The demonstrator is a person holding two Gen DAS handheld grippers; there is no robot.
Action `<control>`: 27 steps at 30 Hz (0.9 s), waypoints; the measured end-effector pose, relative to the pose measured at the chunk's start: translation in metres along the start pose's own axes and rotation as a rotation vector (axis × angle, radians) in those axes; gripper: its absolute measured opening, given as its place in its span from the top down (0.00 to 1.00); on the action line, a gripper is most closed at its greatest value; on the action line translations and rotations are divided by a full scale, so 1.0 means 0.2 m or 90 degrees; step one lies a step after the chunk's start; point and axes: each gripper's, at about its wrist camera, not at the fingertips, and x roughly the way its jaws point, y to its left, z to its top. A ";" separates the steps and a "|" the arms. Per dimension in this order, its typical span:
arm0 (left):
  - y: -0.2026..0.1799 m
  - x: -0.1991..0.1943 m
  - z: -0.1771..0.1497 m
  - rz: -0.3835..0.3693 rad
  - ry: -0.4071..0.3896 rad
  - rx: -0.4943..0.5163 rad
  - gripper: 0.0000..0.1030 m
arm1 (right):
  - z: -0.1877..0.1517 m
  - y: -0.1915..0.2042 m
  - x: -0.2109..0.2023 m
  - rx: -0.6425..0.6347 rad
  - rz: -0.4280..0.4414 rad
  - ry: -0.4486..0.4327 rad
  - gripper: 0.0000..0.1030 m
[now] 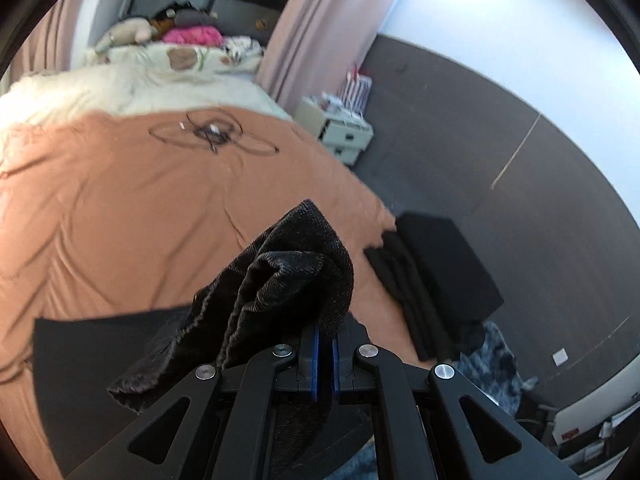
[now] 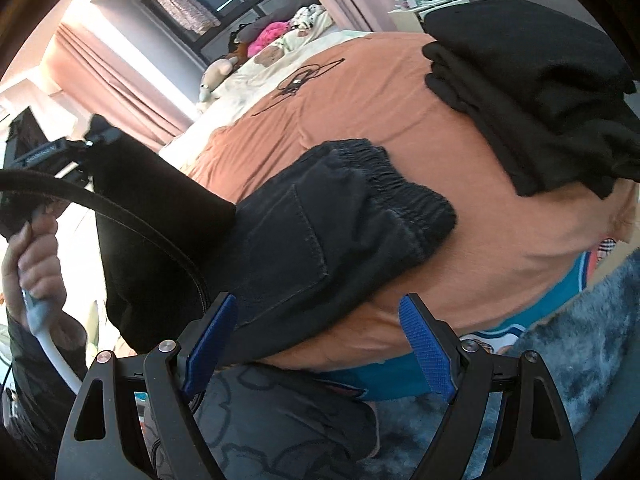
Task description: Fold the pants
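Note:
Dark denim pants (image 2: 328,232) with an elastic waistband (image 2: 392,184) lie on the orange bedsheet (image 2: 360,92) near the bed's front edge. My left gripper (image 1: 324,332) is shut on a bunched end of the pants (image 1: 288,272) and holds it up above the sheet. In the right wrist view that lifted leg (image 2: 160,192) hangs from the left gripper (image 2: 86,144) at the far left, with a person's hand (image 2: 36,248) on its handle. My right gripper (image 2: 320,340) stands open just in front of the pants' lower edge, nothing between its blue pads (image 2: 424,344).
A stack of folded black clothes (image 2: 540,92) sits on the bed's right corner, also the dark stack (image 1: 432,272) in the left wrist view. A black cable (image 1: 212,132) lies mid-bed. A white nightstand (image 1: 344,132) stands by the curtain. A blue-grey shaggy rug (image 2: 580,340) covers the floor.

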 end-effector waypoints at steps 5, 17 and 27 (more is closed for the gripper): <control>-0.06 0.17 -0.08 -0.024 0.037 -0.001 0.96 | -0.03 -0.03 -0.06 0.007 -0.011 0.000 0.20; -0.16 0.18 -0.31 -0.097 0.094 0.041 0.15 | 0.03 -0.07 -0.06 -0.001 0.005 0.002 0.20; 0.18 -0.12 -0.37 0.008 0.055 0.018 0.14 | 0.04 0.07 0.07 -0.057 0.026 0.025 0.20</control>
